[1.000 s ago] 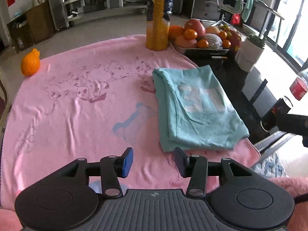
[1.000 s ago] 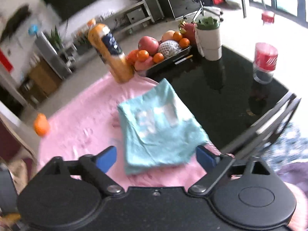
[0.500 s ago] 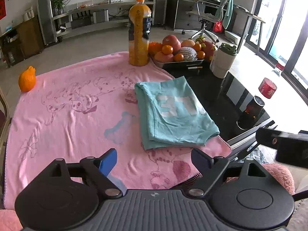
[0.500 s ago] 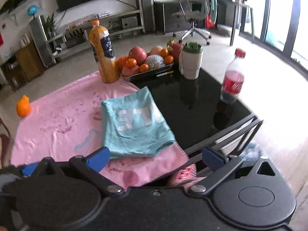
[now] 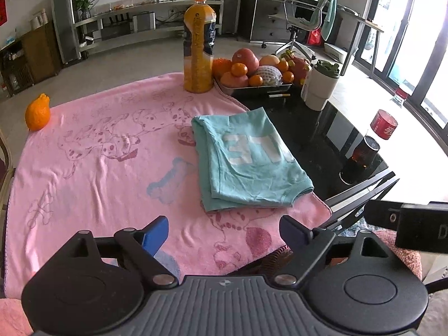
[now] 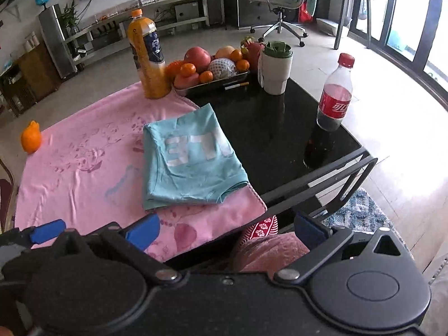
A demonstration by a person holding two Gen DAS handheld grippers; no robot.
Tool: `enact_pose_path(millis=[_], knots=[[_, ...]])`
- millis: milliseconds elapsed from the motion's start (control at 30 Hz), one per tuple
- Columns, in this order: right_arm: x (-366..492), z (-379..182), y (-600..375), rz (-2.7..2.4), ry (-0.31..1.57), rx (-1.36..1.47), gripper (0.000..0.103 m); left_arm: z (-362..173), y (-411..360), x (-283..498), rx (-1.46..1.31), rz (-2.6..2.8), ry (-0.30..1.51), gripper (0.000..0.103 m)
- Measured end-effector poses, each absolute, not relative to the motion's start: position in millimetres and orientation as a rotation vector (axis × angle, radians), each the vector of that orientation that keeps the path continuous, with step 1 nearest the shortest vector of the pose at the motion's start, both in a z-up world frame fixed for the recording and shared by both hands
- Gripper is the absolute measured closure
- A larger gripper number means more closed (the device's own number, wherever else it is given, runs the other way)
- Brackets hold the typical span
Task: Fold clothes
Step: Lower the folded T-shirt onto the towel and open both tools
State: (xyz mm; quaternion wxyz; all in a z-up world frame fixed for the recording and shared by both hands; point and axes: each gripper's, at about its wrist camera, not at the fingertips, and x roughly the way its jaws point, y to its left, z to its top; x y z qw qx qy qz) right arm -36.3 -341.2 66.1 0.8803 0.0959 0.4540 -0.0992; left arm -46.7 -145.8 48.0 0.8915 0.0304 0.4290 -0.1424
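Folded teal cotton T-shirt with white lettering (image 5: 246, 162) lies flat on the pink printed blanket (image 5: 98, 168) covering the counter, just ahead of both jaws, touching neither. Left gripper (image 5: 224, 231): jaws have just been opening, now spread wide, nothing between. Right gripper (image 6: 224, 231): jaws released, empty; tall orange juice bottle (image 5: 198, 47) stands beyond the shirt.

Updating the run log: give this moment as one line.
shirt: folded, on pink towel | left gripper: open, just opened, empty | right gripper: open, empty
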Motion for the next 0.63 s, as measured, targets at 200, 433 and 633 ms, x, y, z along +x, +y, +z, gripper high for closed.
enact_pose_path(millis=[200, 433, 633], knots=[[-35.3, 62.6, -336.2, -0.211, 0.956, 0.176, 0.000, 45.4, -144.5, -44.5, 0.051, -0.295, 0.899, 0.016], [-36.3, 58.7, -339.1, -0.216, 0.964, 0.189, 0.000, 42.8, -144.7, -43.7, 0.042, -0.304, 0.901, 0.015], [-35.3, 55.5, -339.2, -0.214, 0.970, 0.194, 0.000, 40.5, -144.0, -42.0, 0.042, -0.296, 0.904, 0.015]])
